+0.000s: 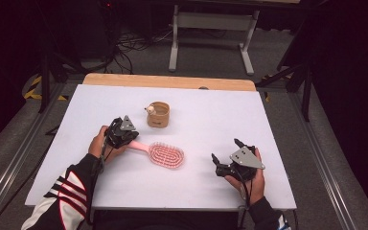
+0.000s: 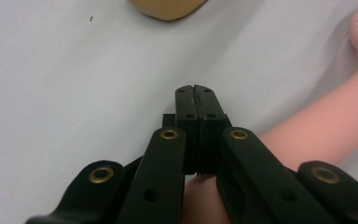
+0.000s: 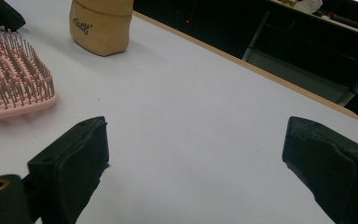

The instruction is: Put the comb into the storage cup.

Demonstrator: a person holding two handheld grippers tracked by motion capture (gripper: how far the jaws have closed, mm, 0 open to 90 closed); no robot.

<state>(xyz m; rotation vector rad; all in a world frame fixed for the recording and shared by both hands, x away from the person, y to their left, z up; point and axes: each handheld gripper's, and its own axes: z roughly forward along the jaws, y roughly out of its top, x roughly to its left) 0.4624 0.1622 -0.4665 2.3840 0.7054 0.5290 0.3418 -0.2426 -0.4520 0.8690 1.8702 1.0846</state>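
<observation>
1. We've got a pink hairbrush lying flat on the white table, bristles up. Its handle end sits right at the left gripper, and the oval head points off toward the right gripper, well short of it.
2. The left gripper's jaws are pressed flat together with nothing visibly between the pads. In its own view the pink handle runs under and just to the right of the closed jaws; whether they touch it we can't tell.
3. The right gripper is spread wide over bare table, holding nothing, with the brush head off to its left.
4. Writing: the tan cup-shaped holder beyond the brush has a small dark logo on its side in the right gripper view, too blurry for us to read.
5. View differences: the high view shows a small pale figure on the holder's rim, while the right gripper view shows thin metal-looking pins with tiny ball tips on the brush.
6. Materials: smooth glossy plastic brush, a soft-looking matte holder with a rolled rim, and matte black jaws with brass rivets.
</observation>
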